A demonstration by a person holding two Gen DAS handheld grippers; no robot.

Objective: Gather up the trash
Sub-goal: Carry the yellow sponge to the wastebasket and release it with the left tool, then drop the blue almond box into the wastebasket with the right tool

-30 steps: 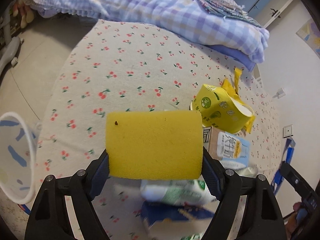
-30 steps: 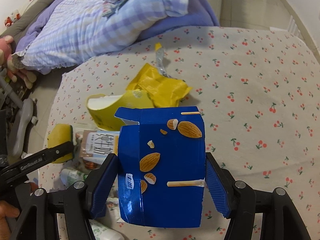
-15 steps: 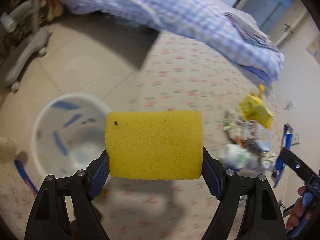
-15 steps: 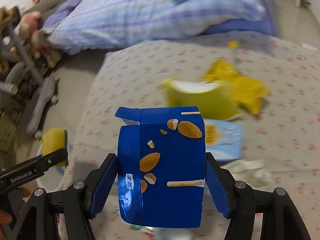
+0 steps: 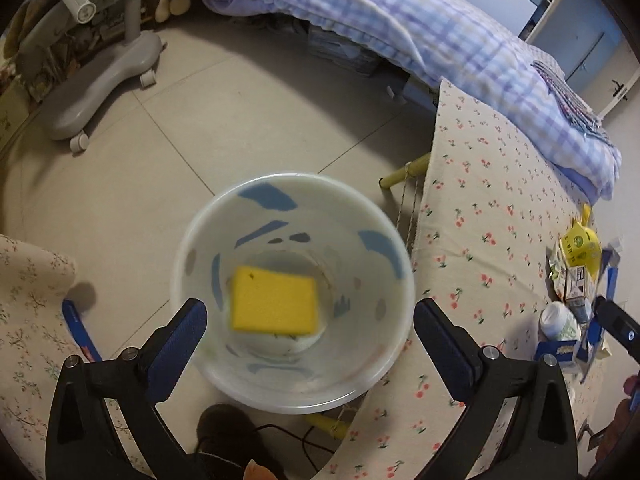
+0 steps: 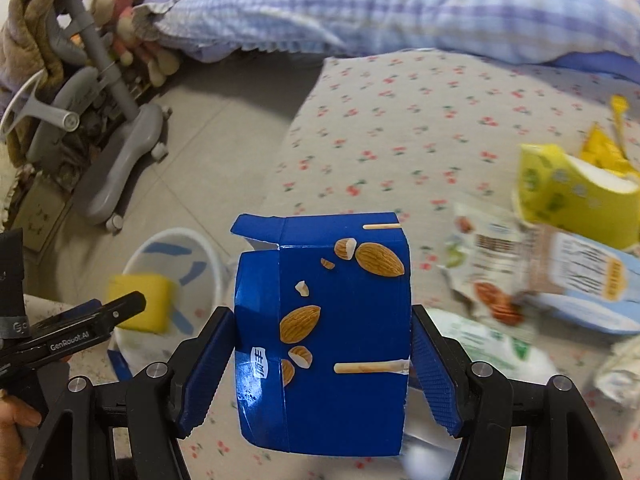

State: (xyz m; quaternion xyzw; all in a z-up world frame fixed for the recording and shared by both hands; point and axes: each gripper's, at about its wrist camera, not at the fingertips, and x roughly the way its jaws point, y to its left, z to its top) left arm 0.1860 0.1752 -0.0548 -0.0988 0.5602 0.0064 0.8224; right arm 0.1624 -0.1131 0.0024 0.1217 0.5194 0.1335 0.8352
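My left gripper (image 5: 310,320) is open above the white bin with blue marks (image 5: 384,260) on the floor. The yellow sponge (image 5: 274,304) is loose inside the bin, below the fingers. In the right wrist view the sponge (image 6: 138,302) shows at the bin's mouth (image 6: 208,248) beside the left gripper (image 6: 108,316). My right gripper (image 6: 322,344) is shut on a blue almond snack box (image 6: 324,332), held over the cherry-print table edge. More trash lies on the table: a yellow carton (image 6: 568,200), wrappers (image 6: 484,272) and a white-green bottle (image 6: 492,344).
The cherry-print table (image 5: 480,208) stands right of the bin. A grey chair base (image 5: 100,76) is on the tiled floor at the far left. A bed with a checked quilt (image 5: 400,16) runs along the back. A floral cushion (image 5: 24,300) is at the left.
My left gripper swung left from the table to above the bin, opened and let the sponge go into it. My right gripper turned left toward the bin, still holding the blue box.
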